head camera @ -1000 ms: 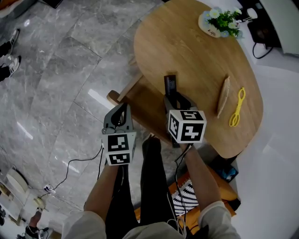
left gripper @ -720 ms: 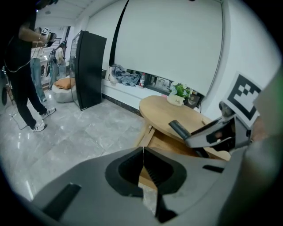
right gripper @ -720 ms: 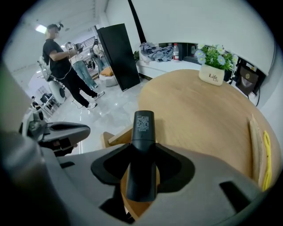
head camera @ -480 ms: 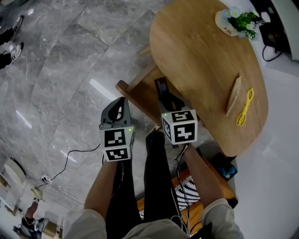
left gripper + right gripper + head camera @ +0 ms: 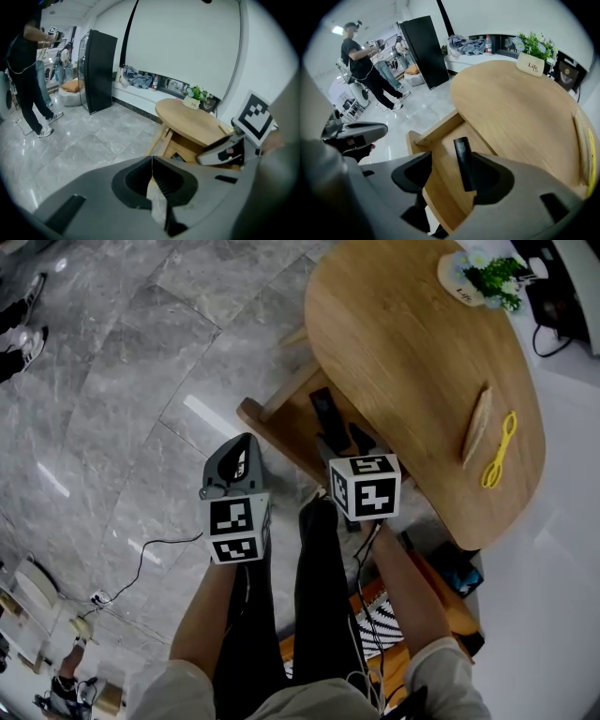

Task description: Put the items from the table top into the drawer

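Counting 1 item home: the black bar [image 5: 462, 161] lies on the floor of the open drawer [image 5: 440, 150], between the jaws of my right gripper [image 5: 451, 182], which have just been spreading and stand clear of it. My left gripper [image 5: 152, 173] is pressed together on nothing. Still out near the table [image 5: 412, 362] edge on my right are 2 things, a wooden stick [image 5: 476, 426] and yellow tongs [image 5: 499, 449] (the flower pot [image 5: 478, 277] at the far edge probably stays).
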{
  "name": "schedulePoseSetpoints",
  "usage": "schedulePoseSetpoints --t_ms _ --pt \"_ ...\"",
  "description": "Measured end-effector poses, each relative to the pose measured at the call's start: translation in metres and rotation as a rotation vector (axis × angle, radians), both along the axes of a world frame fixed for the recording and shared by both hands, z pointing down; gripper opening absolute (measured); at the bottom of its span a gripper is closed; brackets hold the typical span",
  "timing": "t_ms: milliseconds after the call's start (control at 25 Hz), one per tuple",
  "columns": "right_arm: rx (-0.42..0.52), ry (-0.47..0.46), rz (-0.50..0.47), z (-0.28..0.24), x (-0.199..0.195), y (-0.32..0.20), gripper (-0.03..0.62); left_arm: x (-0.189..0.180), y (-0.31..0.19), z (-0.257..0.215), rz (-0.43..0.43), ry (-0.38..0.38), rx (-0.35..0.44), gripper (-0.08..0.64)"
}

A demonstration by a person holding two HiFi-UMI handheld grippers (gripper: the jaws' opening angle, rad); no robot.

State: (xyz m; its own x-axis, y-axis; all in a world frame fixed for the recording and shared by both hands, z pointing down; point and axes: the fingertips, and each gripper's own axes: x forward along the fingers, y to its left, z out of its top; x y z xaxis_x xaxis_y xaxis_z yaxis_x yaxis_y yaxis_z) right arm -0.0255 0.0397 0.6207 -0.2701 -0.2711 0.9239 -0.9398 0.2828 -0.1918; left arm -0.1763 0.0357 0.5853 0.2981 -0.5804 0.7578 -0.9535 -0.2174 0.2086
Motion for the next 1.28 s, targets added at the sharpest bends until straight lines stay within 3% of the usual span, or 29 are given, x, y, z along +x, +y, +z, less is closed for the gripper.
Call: schedulePoseSetpoints --t_ms 360,640,1000,1280 --pt "0.013 -0.012 0.043 -0.012 0.019 0.006 0.252 0.02 -0.005 -0.003 0.04 -0.002 0.007 0.009" --pt "0.05 -0.014 0.116 -0.043 0.057 0.007 0.25 0.062 -0.016 -0.028 0.125 -0.002 0.039 0.009" --pt "0.102 0.034 0.265 -0.082 0.155 0.013 0.249 0.152 -0.025 -0.062 0.274 0.027 0.077 0.009" --pt "0.124 0.084 0.397 -0.093 0.246 0.02 0.245 0.229 -0.02 -0.062 0.359 0.064 0.081 0.01"
